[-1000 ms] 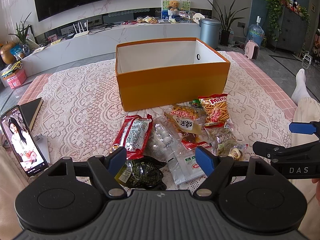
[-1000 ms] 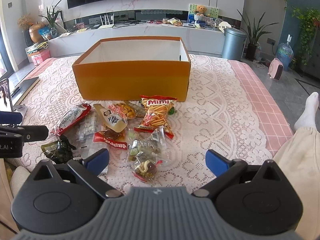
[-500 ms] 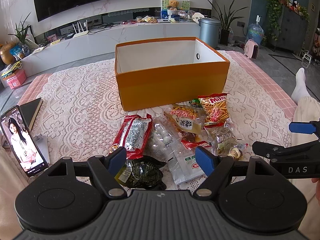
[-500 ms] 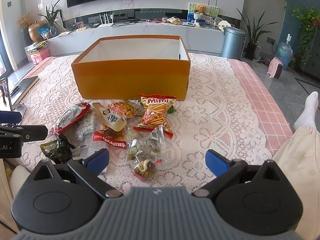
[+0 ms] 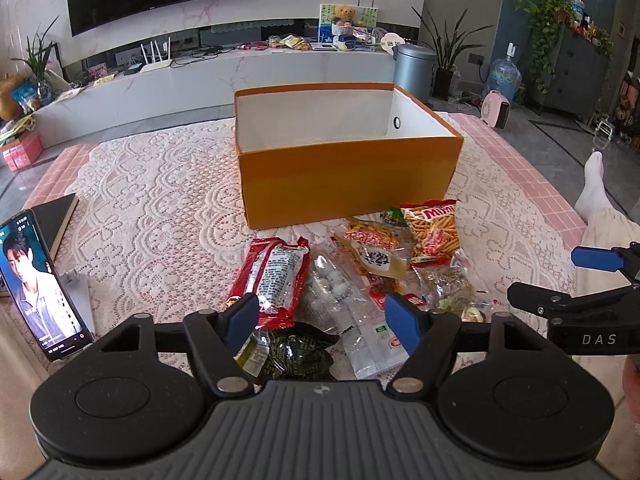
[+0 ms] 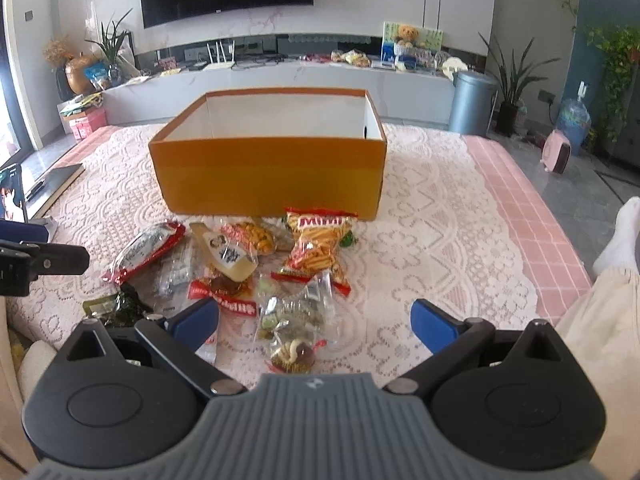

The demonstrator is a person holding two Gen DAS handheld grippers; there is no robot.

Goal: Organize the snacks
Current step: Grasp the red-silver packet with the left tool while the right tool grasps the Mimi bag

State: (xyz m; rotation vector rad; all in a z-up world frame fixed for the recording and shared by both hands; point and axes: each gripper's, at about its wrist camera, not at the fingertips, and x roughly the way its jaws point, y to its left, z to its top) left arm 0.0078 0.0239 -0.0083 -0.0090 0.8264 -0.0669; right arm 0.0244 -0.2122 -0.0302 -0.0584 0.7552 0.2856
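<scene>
left wrist view: the left tongs (image 5: 322, 318) hang just over the near end of the snack pile, their blue pads apart with nothing pinched between them; the jaws have just been closing a little, and under the gap lie the dark green packet (image 5: 294, 350) and a clear packet with a green and red label (image 5: 374, 340). to the left of these lies the red wrapped bar (image 5: 274, 280), long and fairly stiff by the look of it, so a pinch across its narrow middle should hold. the dark green packet looks soft and crinkly; i would take it by a sealed edge, since the film may slip. the orange box (image 5: 348, 184) stands open and empty beyond the pile on the lace-covered tabletop (image 5: 152, 216). a phone (image 5: 38, 288) leans on a stand at the left.

right wrist view: the right tongs (image 6: 314, 322) are spread wide and empty, above a small clear bag of mixed sweets (image 6: 294, 316). that bag looks light and floppy, its film glossy, so it is best pinched at the bunched top rather than across the loose contents. the stick-snack bag (image 6: 316, 248) nearer the box seems puffy and its contents brittle; a gentle pinch on the crimped end should spare them. all the snacks are light, and none is in the box yet.
</scene>
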